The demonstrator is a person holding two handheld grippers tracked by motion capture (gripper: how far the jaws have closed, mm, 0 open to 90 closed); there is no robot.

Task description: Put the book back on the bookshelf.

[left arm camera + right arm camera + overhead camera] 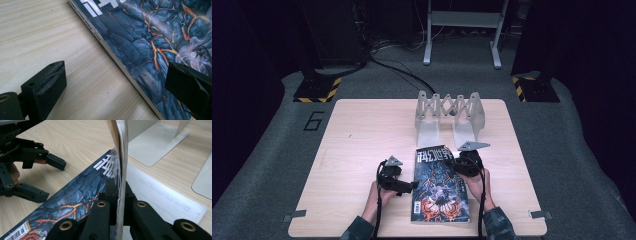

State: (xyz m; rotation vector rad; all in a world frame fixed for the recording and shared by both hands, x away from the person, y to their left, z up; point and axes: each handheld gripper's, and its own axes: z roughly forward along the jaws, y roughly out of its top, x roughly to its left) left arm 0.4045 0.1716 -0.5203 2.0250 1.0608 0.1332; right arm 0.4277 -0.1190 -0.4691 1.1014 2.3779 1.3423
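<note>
A magazine (439, 185) with a dark lava-pattern cover (155, 37) lies near the table's front edge. My right gripper (457, 164) is at its far right side, shut on the right edge of the cover (75, 195). In the right gripper view the jaws (117, 187) pinch that thin edge, which stands lifted, with a white page (162, 197) bared beneath it. My left gripper (408, 189) stands open at the magazine's left edge. One of its jaws is over the wood and the other over the cover, with the spine between them (115, 75). It also shows, open, beyond the cover (53, 180).
A grey metal expanding book stand (449, 117) stands behind the magazine at the table's far middle; its base plates (155, 145) lie just beyond the lifted cover. Bare wood (357, 140) stretches left of the magazine. The table's front edge is close to the person's hands.
</note>
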